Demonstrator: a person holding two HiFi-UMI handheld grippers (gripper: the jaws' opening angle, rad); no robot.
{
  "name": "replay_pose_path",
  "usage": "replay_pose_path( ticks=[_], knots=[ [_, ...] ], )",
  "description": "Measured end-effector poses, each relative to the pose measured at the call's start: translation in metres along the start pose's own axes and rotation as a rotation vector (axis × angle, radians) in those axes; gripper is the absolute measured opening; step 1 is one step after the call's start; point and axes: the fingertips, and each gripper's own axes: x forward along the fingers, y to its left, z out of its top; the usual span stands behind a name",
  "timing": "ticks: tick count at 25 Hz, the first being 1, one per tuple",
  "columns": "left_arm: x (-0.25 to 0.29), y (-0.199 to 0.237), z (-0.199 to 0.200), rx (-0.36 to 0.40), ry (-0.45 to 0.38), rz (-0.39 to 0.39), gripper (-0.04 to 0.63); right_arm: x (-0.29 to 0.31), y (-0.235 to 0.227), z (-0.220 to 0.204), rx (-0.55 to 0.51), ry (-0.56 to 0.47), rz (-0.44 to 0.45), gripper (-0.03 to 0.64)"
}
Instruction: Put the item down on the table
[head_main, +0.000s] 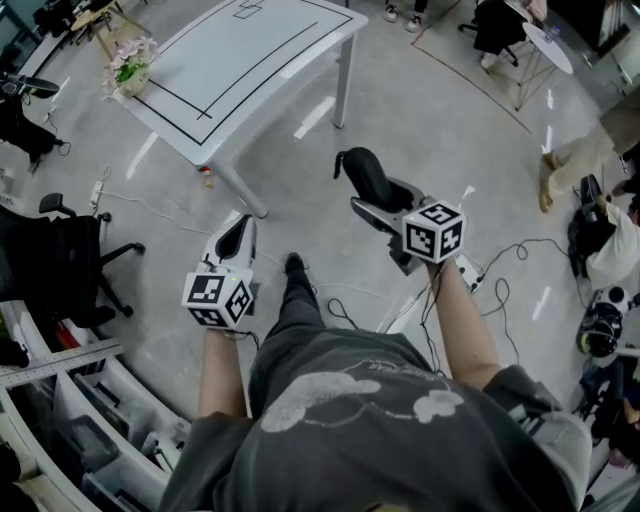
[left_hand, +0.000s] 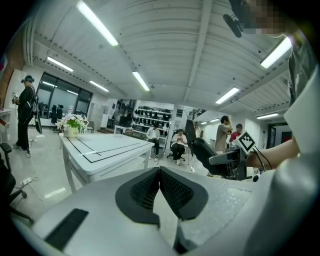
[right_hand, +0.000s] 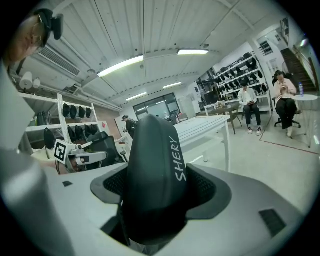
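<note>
My right gripper is shut on a black glasses case, held above the floor, short of the white table. In the right gripper view the black glasses case stands upright between the two dark pads of my right gripper, with white lettering on its side. My left gripper sits lower left, shut with nothing in it; in the left gripper view the left gripper has its dark pads meeting. The white table lies ahead and to the left there.
A pot of flowers stands at the table's left corner. Black lines mark the tabletop. An office chair and shelving are at the left. Cables lie on the floor, and seated people are beyond the table.
</note>
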Motion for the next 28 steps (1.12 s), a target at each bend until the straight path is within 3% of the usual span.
replay_pose_path(
  ticks=[12, 21, 28],
  knots=[
    [0.117, 0.128, 0.063, -0.006, 0.042, -0.03, 0.005, 0.161, -0.058, 0.104, 0.009, 0.03, -0.01, 0.339],
    [0.159, 0.225, 0.098, -0.033, 0.015, -0.005, 0.005, 0.272, -0.062, 0.169, -0.044, 0.037, 0.014, 0.339],
    [0.168, 0.26, 0.107, -0.063, -0.022, 0.037, 0.005, 0.313, -0.065, 0.189, -0.102, 0.067, 0.044, 0.339]
  ],
)
